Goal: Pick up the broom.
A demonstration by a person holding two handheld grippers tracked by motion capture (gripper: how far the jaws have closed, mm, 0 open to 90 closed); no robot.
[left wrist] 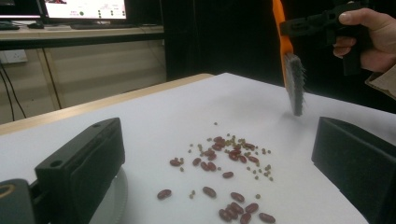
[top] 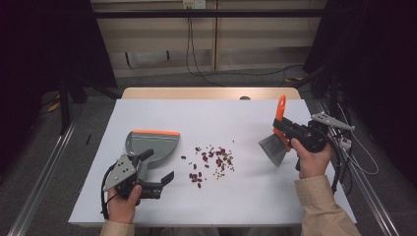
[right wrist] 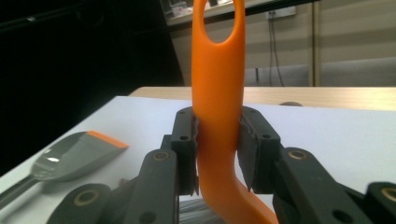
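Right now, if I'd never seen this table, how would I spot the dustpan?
Start at the white table and look to its left half, left of the scattered beans. The dustpan lies flat there, just beyond the left gripper. It is the grey scoop with an orange strip along its far edge.

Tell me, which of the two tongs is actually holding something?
The right tongs, clamped on the orange handle of the brush. The left tongs are open near the grey dustpan, which lies on the table.

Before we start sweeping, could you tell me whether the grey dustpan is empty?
Empty: the grey plastic dustpan with the orange lip holds nothing, and the beans lie scattered on the white table.
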